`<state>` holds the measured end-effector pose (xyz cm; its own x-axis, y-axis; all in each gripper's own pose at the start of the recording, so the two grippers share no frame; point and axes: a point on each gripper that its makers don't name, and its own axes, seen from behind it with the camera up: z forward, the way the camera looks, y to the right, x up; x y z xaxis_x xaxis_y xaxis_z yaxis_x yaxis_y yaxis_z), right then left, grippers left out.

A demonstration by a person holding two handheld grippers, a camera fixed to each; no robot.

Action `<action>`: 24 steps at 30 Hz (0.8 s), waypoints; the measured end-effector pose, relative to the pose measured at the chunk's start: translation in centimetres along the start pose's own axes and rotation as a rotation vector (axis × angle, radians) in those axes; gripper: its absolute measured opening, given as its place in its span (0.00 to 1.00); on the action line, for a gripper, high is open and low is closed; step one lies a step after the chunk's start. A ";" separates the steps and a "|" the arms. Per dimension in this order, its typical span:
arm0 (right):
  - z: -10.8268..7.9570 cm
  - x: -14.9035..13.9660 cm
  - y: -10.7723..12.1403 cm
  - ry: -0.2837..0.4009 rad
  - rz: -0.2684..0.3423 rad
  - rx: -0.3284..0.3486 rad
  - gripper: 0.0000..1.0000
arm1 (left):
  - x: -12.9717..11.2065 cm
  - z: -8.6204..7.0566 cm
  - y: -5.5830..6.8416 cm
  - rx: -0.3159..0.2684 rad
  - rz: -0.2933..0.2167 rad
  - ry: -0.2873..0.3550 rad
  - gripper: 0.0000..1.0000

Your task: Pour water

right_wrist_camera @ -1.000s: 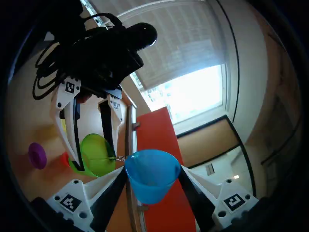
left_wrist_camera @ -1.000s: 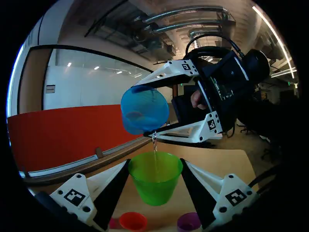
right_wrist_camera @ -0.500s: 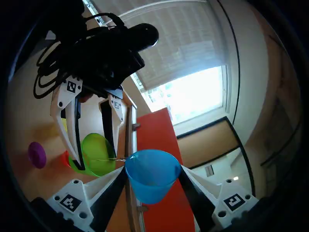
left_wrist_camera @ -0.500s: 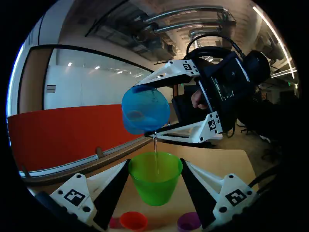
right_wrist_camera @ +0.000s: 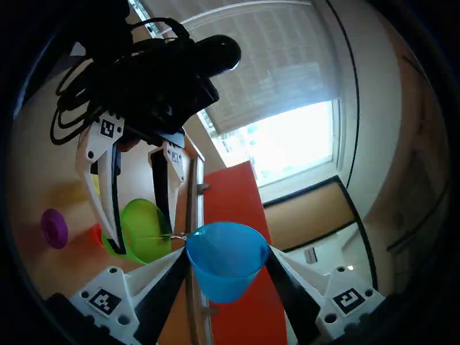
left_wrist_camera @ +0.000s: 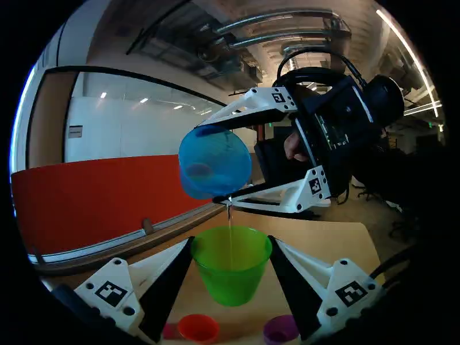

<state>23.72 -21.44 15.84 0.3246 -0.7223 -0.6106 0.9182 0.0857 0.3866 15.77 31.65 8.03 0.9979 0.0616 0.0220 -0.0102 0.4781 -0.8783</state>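
The left gripper (left_wrist_camera: 230, 242) clamps a green cup (left_wrist_camera: 231, 279), near and central. Just above, the right gripper (left_wrist_camera: 208, 165) holds a tilted blue cup (left_wrist_camera: 221, 155), and a thin water stream (left_wrist_camera: 230, 230) falls into the green cup.

The left gripper view's camera rode on the left claw (left_wrist_camera: 230, 241) and looked roughly level along its fingers. It sat very near the green cup (left_wrist_camera: 231, 276) between them and faced across the worktop (left_wrist_camera: 328, 241) towards the far orange wall (left_wrist_camera: 86, 201) and the ceiling. The right gripper view's camera rode on the right claw (right_wrist_camera: 226, 252), rolled onto its side so the worktop ran upright, with the blue cup (right_wrist_camera: 225, 270) close before the lens. Both views shared the two cups, the opposite claw, the orange wall and the worktop.
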 end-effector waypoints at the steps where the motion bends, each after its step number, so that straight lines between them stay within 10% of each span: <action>1: 0.0 0.0 0.0 0.000 -0.001 0.000 0.93 | 0.0 0.0 0.0 0.000 0.000 0.000 0.91; 24: -0.3 0.1 0.2 0.000 -0.029 -0.003 0.93 | 0.1 0.3 0.3 -0.004 0.000 0.000 0.91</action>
<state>23.97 -21.33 15.61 0.2976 -0.7244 -0.6218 0.9279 0.0664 0.3667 15.90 32.02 7.93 0.9979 0.0616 0.0221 -0.0098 0.4748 -0.8800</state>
